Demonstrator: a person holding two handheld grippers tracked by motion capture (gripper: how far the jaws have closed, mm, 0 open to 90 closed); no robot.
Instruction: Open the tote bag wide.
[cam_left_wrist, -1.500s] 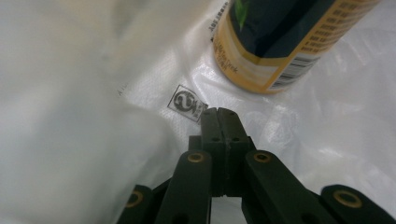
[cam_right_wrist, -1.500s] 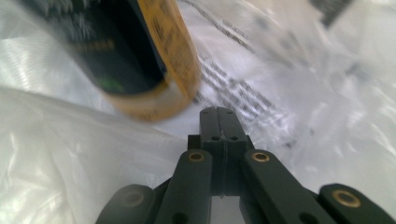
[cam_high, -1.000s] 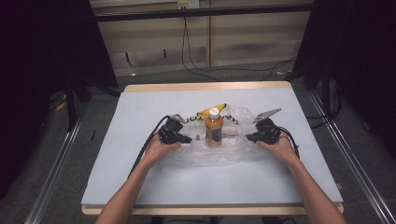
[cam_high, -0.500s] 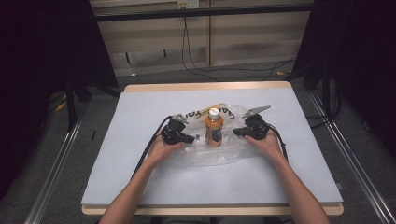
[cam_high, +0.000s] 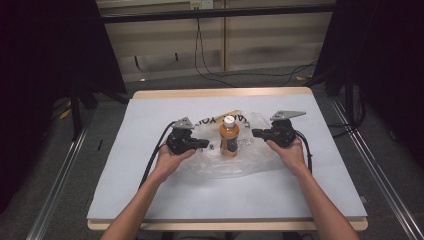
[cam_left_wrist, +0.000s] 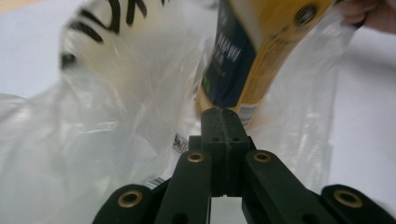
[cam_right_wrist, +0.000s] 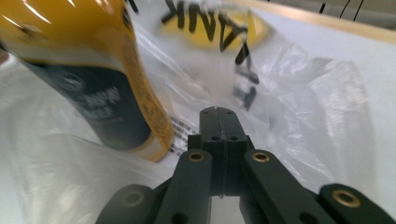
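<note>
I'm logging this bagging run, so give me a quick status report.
Left hand-held gripper and right hand-held gripper both shut, flanking the orange bottle. Bottle upright on the clear plastic bag. Nothing in the way.

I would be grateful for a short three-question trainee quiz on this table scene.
1. True or false: the bottle lies flat on its side.
2. What is under the bottle: A) a clear plastic bag, B) a metal tray, C) a folded towel?
3. What colour is the bottle's cap?

Key: 1 false, it stands upright between the left gripper and right gripper; 2 A; 3 white.
</note>
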